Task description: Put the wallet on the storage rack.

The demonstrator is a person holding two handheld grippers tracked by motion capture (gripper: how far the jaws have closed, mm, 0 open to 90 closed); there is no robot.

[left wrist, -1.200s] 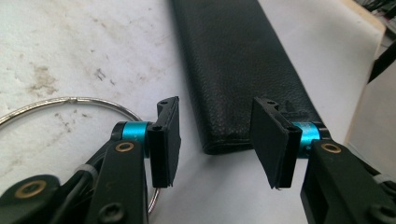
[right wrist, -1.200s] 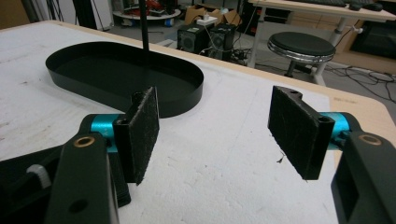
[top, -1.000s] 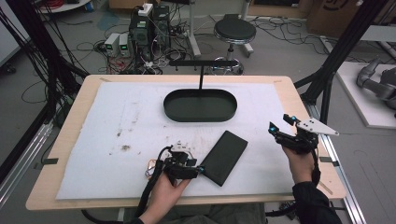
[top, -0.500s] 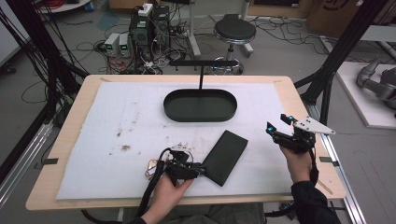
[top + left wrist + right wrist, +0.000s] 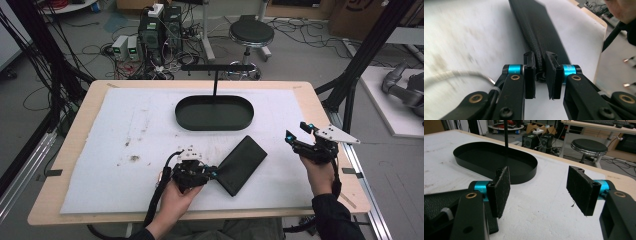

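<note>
Pouch [image 5: 242, 164] is lying flat on the white mat [image 5: 125, 135], long axis running diagonally from its near-left end up toward the tray [image 5: 214, 112]. Left gripper [image 5: 209, 172] is sitting at that near end, jaws narrowed onto the pouch edge, seen pinched between the pads [image 5: 530, 75] in the left gripper view. Right gripper [image 5: 298, 134] is hovering off to the pouch's right, jaws wide, holding nothing. Judgement: left hand is nearer and is controlling the pouch.

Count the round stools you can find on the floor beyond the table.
1. A round black stool stands on the floor past the table's far edge, right of the electronics boxes; the right gripper view shows it too. Others may lie outside the frames.
</note>
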